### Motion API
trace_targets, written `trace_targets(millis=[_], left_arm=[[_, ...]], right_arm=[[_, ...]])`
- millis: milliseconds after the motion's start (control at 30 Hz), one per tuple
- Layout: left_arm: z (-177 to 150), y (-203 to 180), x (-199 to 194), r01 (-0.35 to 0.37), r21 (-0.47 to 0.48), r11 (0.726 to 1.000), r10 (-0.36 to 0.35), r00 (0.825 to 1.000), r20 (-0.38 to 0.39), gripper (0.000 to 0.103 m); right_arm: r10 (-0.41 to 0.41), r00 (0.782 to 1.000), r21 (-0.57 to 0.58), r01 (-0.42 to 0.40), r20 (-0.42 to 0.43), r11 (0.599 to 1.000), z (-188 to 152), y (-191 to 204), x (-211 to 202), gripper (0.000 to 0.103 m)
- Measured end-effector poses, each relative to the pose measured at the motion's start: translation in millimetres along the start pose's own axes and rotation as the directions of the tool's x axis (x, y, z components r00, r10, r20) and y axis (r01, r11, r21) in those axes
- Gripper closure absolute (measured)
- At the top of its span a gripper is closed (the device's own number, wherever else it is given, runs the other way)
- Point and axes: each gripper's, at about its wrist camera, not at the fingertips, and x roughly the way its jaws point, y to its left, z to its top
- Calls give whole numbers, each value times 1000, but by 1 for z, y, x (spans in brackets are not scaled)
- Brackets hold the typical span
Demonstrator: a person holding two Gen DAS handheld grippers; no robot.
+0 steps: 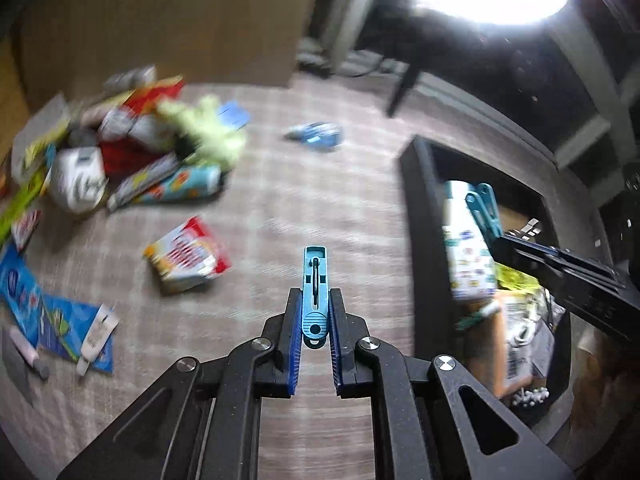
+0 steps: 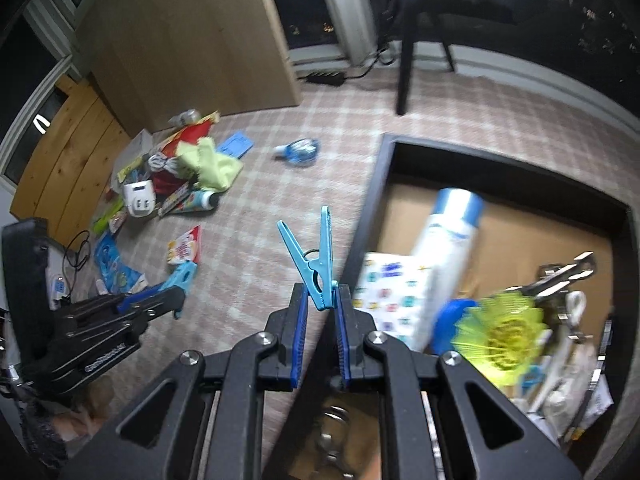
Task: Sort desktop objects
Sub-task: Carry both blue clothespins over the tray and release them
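Left gripper (image 1: 316, 312) clamps a blue clothespin (image 1: 315, 280); right gripper (image 2: 322, 300) clamps another clothespin (image 2: 316, 256) at the box (image 2: 384, 144) edge. Clear the rim before release.

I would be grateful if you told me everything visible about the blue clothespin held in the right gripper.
The blue clothespin looks like light blue plastic, two long arms joined by a dark wire spring near the middle. The right gripper is shut on its handle end, both blue pads against it, so its jaw end is spread in a V. It stands roughly upright, pointing away from the camera, lifted above the checked carpet just left of the black box's rim. Nothing else touches it.
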Motion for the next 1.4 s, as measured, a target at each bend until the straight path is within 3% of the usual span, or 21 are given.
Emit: trace_targets(millis=[233,467,633,667,700,767,833,1000,1133,1400], left_arm=[[10,-80,-2,49,172,984,-52,999,13,92],[7,-156,10,115,323,939,-111,993,-31,92],[2,-188,17,140,377,915,-127,990,-58,92],[2,-192,18,143,386,912,-129,990,-61,85],[0,-197,16,139,389,911,-125,990,-62,68],[0,-200,15,142,391,909,-133,990,-51,56],[0,-201,14,137,395,908,-129,991,-45,56],[3,-191,15,130,378,917,-122,992,-44,56],[6,-176,14,118,352,929,-112,993,-38,56],[8,-139,-7,20,311,950,-36,998,45,56]], right_arm=[[-82,996,76,79,45,994,-9,-57,-36,89],[-157,986,172,145,56,974,-25,-114,-59,89],[-182,982,225,167,46,960,-36,-142,-66,89],[-183,982,229,168,48,959,-37,-145,-67,89],[-185,981,233,169,49,958,-38,-147,-68,89],[-189,981,245,173,42,954,-40,-151,-69,85],[-188,981,251,171,45,953,-41,-153,-70,77],[-177,983,244,159,52,957,-40,-146,-69,76],[-163,985,218,146,62,965,-35,-134,-67,65],[-127,989,153,113,81,982,-25,-100,-62,58]])
